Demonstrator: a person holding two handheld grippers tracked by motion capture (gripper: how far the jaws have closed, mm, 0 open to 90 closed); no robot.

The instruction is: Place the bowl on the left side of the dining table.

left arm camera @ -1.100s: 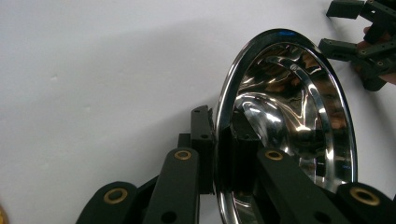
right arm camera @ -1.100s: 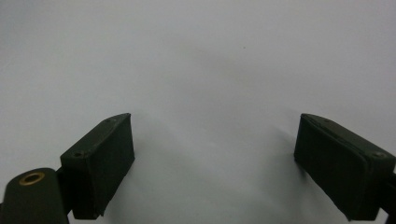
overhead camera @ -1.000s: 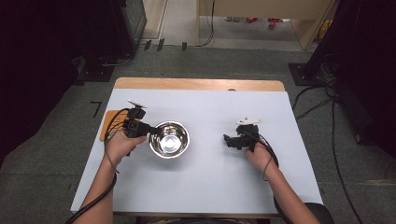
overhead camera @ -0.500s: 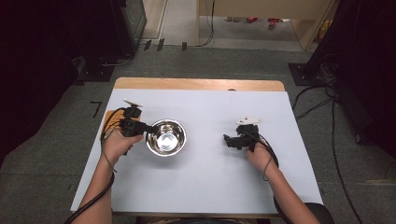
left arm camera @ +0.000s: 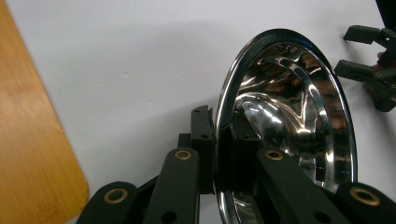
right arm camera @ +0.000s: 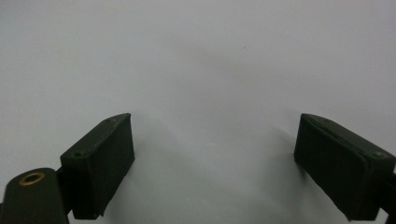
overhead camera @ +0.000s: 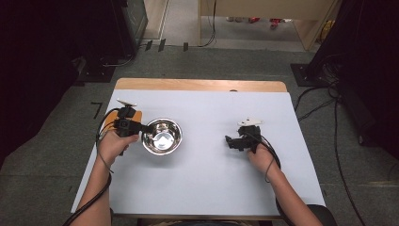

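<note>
White bench (overhead camera: 202, 188) below me: my left tongs (left arm camera: 215, 140) clamp the shiny round steel bowl's (overhead camera: 162, 136) rim; right tongs (right arm camera: 215, 154) gape wide, holding nothing.

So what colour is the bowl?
Shiny silver, like a mirror. The bowl shows best in the left gripper view, its rim pinched by the left tongs.

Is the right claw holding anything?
No, the right claw stands open, with only bare white table between its jaws.
</note>
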